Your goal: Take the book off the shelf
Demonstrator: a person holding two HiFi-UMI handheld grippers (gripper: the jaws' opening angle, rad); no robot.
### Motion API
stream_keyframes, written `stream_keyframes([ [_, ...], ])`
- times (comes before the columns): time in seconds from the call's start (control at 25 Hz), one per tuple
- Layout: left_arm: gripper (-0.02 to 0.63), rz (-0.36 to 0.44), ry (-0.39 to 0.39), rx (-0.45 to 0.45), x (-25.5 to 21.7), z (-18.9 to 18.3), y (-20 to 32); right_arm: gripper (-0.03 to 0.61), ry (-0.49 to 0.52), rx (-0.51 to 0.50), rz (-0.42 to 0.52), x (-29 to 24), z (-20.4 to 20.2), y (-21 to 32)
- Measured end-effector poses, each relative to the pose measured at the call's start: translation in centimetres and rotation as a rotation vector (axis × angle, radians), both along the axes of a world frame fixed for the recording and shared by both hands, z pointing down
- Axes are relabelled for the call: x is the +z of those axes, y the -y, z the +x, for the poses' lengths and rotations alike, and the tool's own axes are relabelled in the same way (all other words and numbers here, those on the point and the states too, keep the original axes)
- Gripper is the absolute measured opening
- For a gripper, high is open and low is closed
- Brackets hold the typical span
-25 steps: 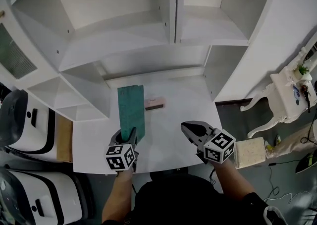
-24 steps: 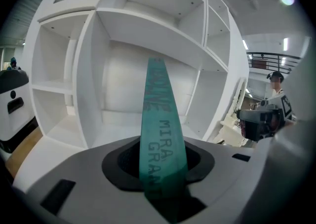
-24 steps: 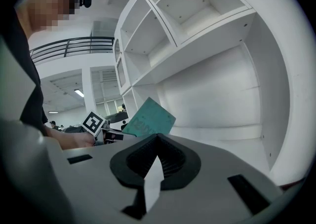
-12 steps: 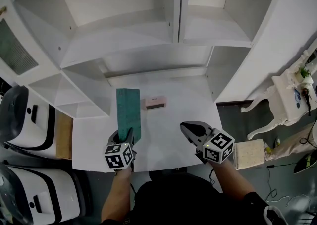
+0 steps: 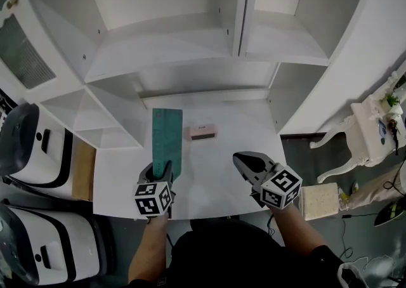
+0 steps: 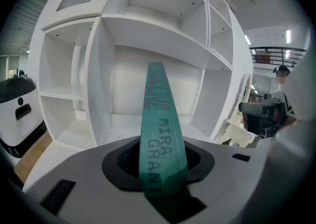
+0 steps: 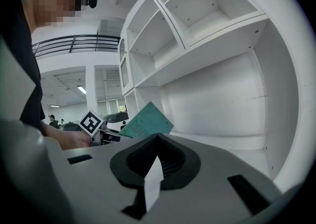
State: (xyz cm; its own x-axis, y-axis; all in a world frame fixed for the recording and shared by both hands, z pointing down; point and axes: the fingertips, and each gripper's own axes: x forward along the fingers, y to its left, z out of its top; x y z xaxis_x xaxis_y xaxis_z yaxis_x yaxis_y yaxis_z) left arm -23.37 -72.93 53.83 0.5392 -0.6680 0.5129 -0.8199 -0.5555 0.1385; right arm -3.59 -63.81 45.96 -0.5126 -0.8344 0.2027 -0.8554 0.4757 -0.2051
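While I stand at the white desk [image 5: 222, 160] in front of the shelf unit [image 5: 171, 45], my left forearm reaches straight ahead from my body and my left hand-held gripper [image 5: 163, 170] points toward the shelves with its marker cube facing up. Its jaws pinch the near end of the teal book [image 5: 167, 141], which runs away from me over the left half of the desk, outside every shelf compartment. In the left gripper view the book [image 6: 161, 139] is clamped by its lower end, spine toward the camera and rising forward; I cannot tell whether its far end touches the desk. My right forearm comes in from the lower right, angled inward, and my right hand-held gripper [image 5: 245, 162] hangs over the desk's right half, well apart from the book. Its jaws [image 7: 154, 168] are pressed together and hold nothing. A small pink block [image 5: 202, 131] lies on the desk just to the right of the book's far end.
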Motion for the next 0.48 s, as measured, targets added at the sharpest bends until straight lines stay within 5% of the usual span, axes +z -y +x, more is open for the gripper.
stream_keyframes([
  [0.48, 0.153, 0.047, -0.025, 0.010, -2.2, 0.2, 0.1, 0.012, -0.010, -0.034, 0.037, -1.1, -1.1, 0.2],
])
